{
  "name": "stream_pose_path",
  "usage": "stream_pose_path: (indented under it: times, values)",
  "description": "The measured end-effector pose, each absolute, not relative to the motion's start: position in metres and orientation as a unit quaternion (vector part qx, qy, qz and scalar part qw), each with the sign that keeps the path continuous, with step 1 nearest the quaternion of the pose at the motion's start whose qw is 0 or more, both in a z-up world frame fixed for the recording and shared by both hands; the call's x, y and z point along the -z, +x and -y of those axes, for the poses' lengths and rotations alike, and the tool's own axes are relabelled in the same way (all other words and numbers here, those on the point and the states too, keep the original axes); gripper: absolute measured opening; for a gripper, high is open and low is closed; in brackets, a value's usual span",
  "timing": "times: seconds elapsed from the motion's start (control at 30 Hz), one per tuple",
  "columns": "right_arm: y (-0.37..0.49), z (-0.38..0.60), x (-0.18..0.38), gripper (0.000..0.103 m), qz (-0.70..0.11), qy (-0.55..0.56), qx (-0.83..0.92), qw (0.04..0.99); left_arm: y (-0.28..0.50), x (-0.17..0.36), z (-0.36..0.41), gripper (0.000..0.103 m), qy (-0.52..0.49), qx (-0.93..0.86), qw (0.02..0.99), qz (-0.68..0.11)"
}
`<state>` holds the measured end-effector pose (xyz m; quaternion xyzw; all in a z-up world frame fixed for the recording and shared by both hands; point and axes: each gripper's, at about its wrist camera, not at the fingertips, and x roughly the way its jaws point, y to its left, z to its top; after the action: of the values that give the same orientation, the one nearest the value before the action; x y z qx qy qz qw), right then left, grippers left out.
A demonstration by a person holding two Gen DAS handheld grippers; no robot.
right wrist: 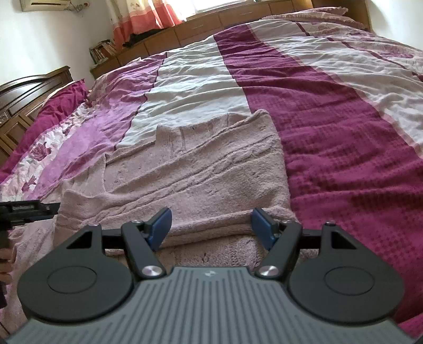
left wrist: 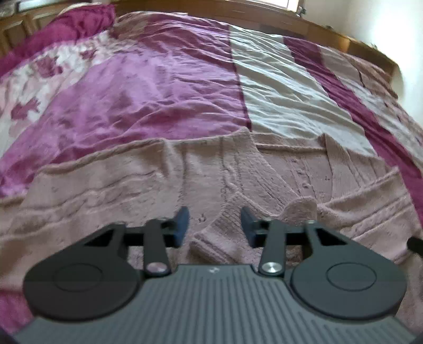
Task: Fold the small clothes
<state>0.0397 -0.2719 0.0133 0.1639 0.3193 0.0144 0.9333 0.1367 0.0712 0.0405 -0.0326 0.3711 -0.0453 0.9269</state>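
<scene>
Pink knit sweater (left wrist: 185,180) is spread directly ahead of left gripper (left wrist: 214,225) and right gripper (right wrist: 210,227); both are held wide open, nothing gripped.

- A bed fills the room, under a striped bedspread (right wrist: 317,111) in magenta, white and lilac; a magenta pillow (right wrist: 60,105) lies by the dark wooden headboard (right wrist: 29,87)
- Low wooden cabinets (right wrist: 211,23) line the white wall (right wrist: 53,42)
- Orange-patterned curtains (right wrist: 148,16) hang at a bright window (left wrist: 288,4)
</scene>
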Motion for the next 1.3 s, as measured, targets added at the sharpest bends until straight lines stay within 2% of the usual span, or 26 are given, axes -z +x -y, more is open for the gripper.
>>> stream_pose_path:
  times: [0.13, 0.23, 0.3, 0.33, 0.57, 0.73, 0.97, 1.13, 1.3]
  values:
    - [0.038, 0.27, -0.011, 0.075, -0.315, 0.161, -0.015, 0.935, 0.148, -0.027, -0.06, 0.049, -0.003, 0.084, 0.914, -0.396]
    - [0.038, 0.268, -0.01, 0.076, -0.313, 0.153, -0.015, 0.937, 0.148, -0.022, -0.053, 0.048, 0.021, 0.086, 0.918, -0.386]
    - [0.038, 0.268, -0.01, 0.076, -0.313, 0.151, -0.015, 0.938, 0.147, -0.022, -0.052, 0.032, 0.02, 0.089, 0.918, -0.385]
    - [0.038, 0.268, -0.01, 0.076, -0.312, 0.151, -0.015, 0.938, 0.146, -0.023, -0.052, 0.014, 0.015, 0.092, 0.918, -0.385]
    - [0.037, 0.267, -0.009, 0.076, -0.311, 0.151, -0.015, 0.938, 0.121, -0.046, -0.069, 0.013, -0.02, 0.019, 0.935, -0.354]
    - [0.037, 0.266, -0.009, 0.076, -0.311, 0.145, -0.014, 0.939, 0.11, -0.042, -0.084, 0.013, -0.009, -0.023, 0.933, -0.358]
    - [0.044, 0.273, -0.028, 0.076, -0.323, 0.169, -0.018, 0.931, 0.109, -0.038, -0.086, 0.019, -0.029, 0.0, 0.931, -0.364]
    - [0.077, 0.286, -0.052, 0.076, -0.314, 0.191, -0.015, 0.93, 0.111, -0.037, -0.098, 0.02, -0.074, 0.008, 0.928, -0.365]
    - [0.132, 0.302, -0.046, 0.075, -0.337, 0.236, 0.004, 0.912, 0.113, -0.035, -0.112, 0.02, -0.114, 0.01, 0.924, -0.364]
